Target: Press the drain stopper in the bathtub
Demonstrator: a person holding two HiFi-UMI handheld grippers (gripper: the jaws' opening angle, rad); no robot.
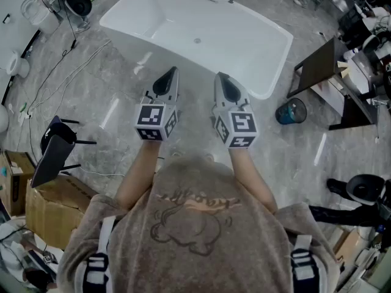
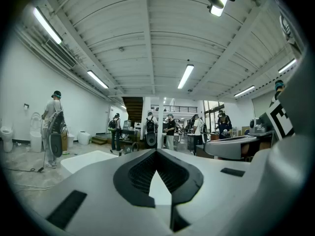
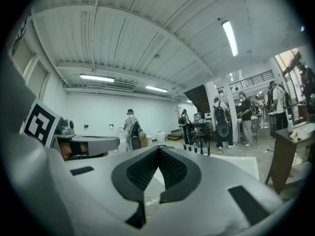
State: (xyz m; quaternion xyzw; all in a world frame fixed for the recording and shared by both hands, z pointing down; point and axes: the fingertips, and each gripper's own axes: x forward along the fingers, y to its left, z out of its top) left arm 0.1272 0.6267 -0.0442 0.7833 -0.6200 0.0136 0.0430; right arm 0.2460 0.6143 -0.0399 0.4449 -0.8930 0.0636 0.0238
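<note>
At twelve o'clock, drain stopper [image 1: 197, 40] on bathtub [image 1: 256, 54] floor, well apart from left gripper [image 1: 174, 71] and right gripper [image 1: 219, 76], both closed and empty; best pressed straight down with one closed tip.

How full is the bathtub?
Empty: no water shows in the bathtub; its white floor and the drain stopper lie bare.

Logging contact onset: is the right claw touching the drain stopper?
Apart. Head view: bare bathtub floor separates the right claw from the drain stopper.
</note>
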